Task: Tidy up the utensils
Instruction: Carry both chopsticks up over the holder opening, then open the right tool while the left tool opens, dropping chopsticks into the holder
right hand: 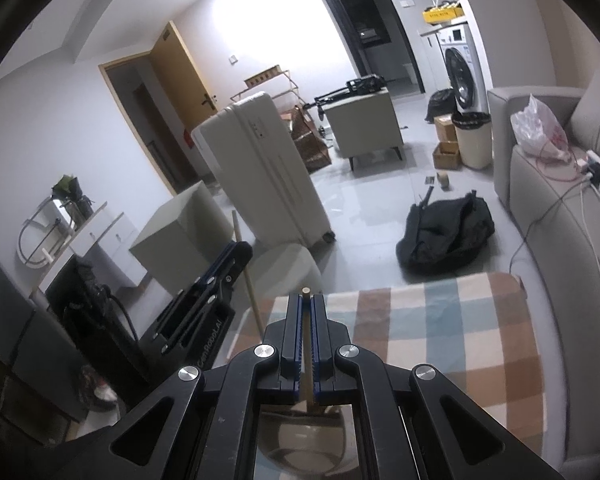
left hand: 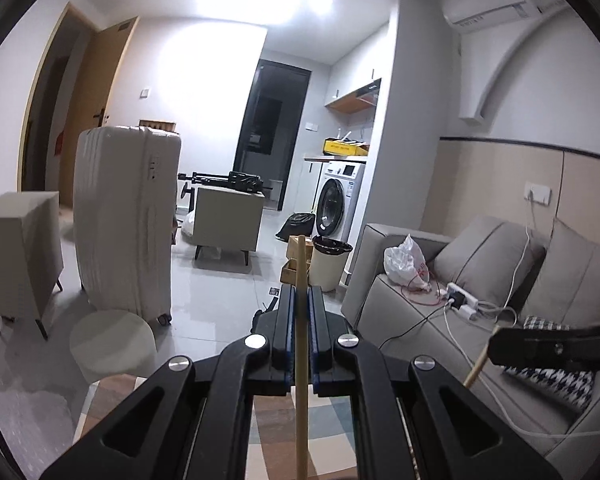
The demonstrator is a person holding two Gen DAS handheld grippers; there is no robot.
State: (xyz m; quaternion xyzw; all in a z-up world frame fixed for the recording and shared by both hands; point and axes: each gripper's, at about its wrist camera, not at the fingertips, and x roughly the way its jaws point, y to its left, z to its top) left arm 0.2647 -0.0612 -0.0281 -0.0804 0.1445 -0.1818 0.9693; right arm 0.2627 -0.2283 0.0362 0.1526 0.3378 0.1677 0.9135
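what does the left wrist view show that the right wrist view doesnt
Only the left wrist view shows the wall air conditioner and the houndstooth cushion on the sofa.

Only the right wrist view shows the black bag on the floor and the checked cloth below the right tool.

Both show the white suitcase, washing machine, sofa, and each tool shut on a wooden stick.
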